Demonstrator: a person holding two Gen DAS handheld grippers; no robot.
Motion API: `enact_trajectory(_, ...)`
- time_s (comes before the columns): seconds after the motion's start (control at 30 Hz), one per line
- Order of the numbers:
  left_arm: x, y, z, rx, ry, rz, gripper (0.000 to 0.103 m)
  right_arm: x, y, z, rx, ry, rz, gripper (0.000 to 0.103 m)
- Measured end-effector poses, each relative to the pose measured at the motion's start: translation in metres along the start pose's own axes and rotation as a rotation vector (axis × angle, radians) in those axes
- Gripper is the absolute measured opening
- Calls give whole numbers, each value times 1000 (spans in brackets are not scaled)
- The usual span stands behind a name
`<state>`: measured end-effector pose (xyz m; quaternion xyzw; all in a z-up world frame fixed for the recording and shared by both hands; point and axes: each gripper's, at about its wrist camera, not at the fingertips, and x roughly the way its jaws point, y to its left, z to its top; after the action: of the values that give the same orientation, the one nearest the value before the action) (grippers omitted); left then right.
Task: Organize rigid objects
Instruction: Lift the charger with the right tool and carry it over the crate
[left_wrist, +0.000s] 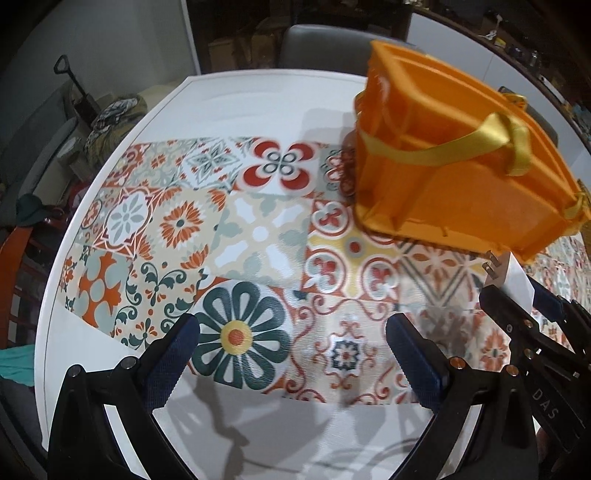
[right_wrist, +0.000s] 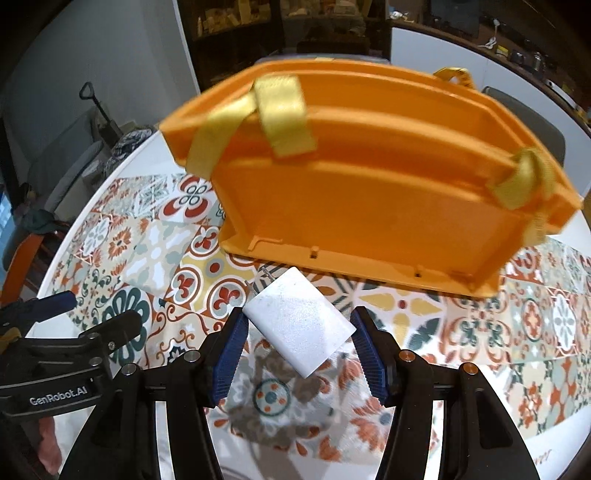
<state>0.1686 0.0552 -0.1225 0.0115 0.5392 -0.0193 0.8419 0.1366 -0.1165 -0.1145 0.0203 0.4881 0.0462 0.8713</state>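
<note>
At the far left, the white rim of the surface (left_wrist: 55, 258) curves past a red-brown chair (left_wrist: 14, 258), and beyond it a black-handled shovel (left_wrist: 68, 85) leans against the pale wall. A broad run of the patterned tile mat (left_wrist: 221, 229) lies bare from that rim across to the middle, so the left half offers open room.

The left gripper (left_wrist: 291, 350) hangs over this bare stretch with its blue-padded jaws spread wide and nothing between them; its shadow falls on the white strip at the near edge.

Further right, the right gripper (right_wrist: 299, 328) has its jaws drawn in onto a white charger block (right_wrist: 299, 317), one pad at each end of the block. The block sits tilted in the grip, its long axis running diagonally from upper left to lower right in the right wrist view, and its two metal prongs point up and left toward the orange basket (right_wrist: 369, 184). It is lifted clear of the mat.

The basket stands just beyond the prongs on the right half of the mat, its near wall close to the block, its long side running left to right, yellow ribbon handles (right_wrist: 284, 114) draped over the rim. A grey chair back (left_wrist: 325, 44) rises behind the far edge, with dark shelving behind it.
</note>
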Motion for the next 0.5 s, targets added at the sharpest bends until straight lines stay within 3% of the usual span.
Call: enact_trajectory(0.5,-39,-30,12,58,-81,-53,103,-49,-32,4,79,-18,-18,58)
